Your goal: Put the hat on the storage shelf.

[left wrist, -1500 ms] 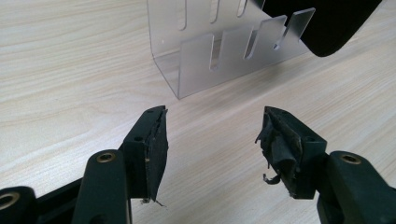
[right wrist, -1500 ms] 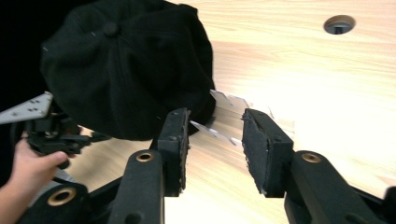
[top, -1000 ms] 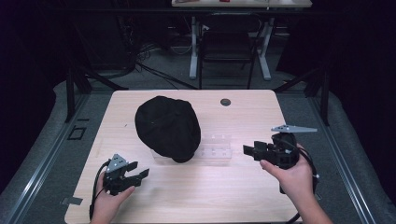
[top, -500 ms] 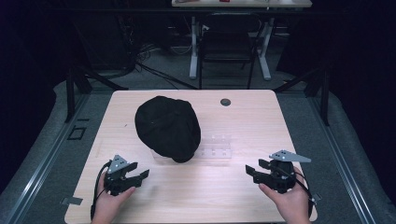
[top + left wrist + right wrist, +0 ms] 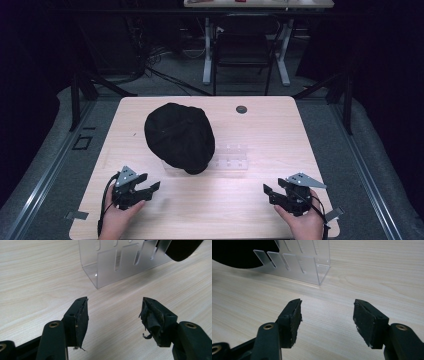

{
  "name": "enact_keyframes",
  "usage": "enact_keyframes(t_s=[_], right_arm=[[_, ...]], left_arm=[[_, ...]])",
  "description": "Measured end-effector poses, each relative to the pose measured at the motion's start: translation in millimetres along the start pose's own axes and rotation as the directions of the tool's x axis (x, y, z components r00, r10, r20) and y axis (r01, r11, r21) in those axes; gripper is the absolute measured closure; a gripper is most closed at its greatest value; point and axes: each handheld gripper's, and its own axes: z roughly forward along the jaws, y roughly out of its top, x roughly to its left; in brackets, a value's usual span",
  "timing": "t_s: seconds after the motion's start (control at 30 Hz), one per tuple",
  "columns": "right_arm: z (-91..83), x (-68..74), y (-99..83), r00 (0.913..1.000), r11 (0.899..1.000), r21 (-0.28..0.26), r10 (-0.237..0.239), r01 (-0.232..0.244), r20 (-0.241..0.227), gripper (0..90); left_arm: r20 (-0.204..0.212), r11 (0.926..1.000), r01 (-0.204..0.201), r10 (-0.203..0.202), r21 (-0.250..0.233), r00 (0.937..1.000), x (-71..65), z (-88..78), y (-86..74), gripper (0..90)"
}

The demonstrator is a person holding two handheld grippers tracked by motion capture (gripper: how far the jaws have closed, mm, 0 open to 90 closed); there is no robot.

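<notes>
A black cap (image 5: 180,137) rests on a clear acrylic stand (image 5: 231,159) in the middle of the wooden table (image 5: 280,125). My left gripper (image 5: 150,182) lies near the front left edge, open and empty, pointing toward the stand. In the left gripper view the gripper (image 5: 113,312) faces the stand (image 5: 120,265) and the cap's edge (image 5: 185,247). My right gripper (image 5: 271,187) sits low at the front right, also open. Its jaws have just been opening, with nothing between them. In the right gripper view the gripper (image 5: 327,312) faces the stand (image 5: 299,265) and cap (image 5: 239,252).
A small dark round grommet (image 5: 241,109) sits in the tabletop at the back. Beyond the table stand a chair (image 5: 242,50) and white desk legs (image 5: 207,55). Bare wood lies between the two grippers along the front edge.
The right hand has come down and back toward the front edge of the table, away from the stand. The left gripper has stayed where it was.
</notes>
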Motion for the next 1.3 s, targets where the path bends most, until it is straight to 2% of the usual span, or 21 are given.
enact_keyframes(t_s=[0.07,0.1,0.23,0.47,0.6,0.67,0.9,1.03,1.17,1.3], right_arm=[[0.7,-1.5,-3.0,0.9999,1.0,-0.006,-0.01,0.01,0.013,38.9],[1.1,-3.4,-7.3,0.9998,1.0,-0.028,-0.003,0.004,0.018,39.0],[0.8,-9.1,-17.5,0.9996,0.999,-0.048,0.02,-0.019,0.018,39.6],[4.2,-20.4,-24.6,0.9975,0.997,-0.034,0.068,-0.067,0.02,39.6],[5.6,-23.1,-27.0,0.9975,0.997,-0.039,0.066,-0.065,0.024,39.9],[6.4,-23.7,-27.5,0.9975,0.997,-0.042,0.07,-0.069,0.016,39.9],[14.4,-15.9,-27.1,1.0,0.999,-0.037,0.007,-0.007,0.0,39.9],[18.5,-14.3,-27.0,0.9999,1.0,-0.022,-0.008,0.008,-0.008,39.9],[19.9,-15.8,-26.9,0.9999,1.0,-0.021,-0.002,0.002,-0.01,39.8],[19.2,-18.6,-25.7,0.9998,1.0,-0.025,0.018,-0.018,-0.003,40.0]], left_arm=[[0.004,0.9999,-0.01,0.01,0.004,0.9999,-0.9,0.5,-0.1,39.8],[0.002,0.9999,-0.013,0.013,0.01,0.9999,-2.1,1.6,-0.5,40.1],[0.009,0.9997,-0.016,0.016,0.02,0.9998,-3.7,3.7,-0.9,40.5],[0.028,0.9991,-0.026,0.025,0.034,0.9993,-7.1,7.0,-0.6,41.2],[0.04,0.9985,-0.029,0.027,0.047,0.9988,-10.2,9.5,-0.3,42.7],[0.049,0.9987,-0.034,0.032,0.039,0.9983,-11.7,11.0,-0.4,43.0],[0.051,0.9978,-0.055,0.053,0.036,0.9973,-15.4,12.8,1.1,43.0],[0.061,0.9978,-0.058,0.056,0.033,0.9966,-16.8,13.1,2.0,43.1],[0.067,0.9967,-0.074,0.071,0.036,0.9952,-18.9,14.5,2.5,43.7],[0.073,0.9972,-0.068,0.065,0.032,0.9952,-20.0,15.2,3.4,44.0]])
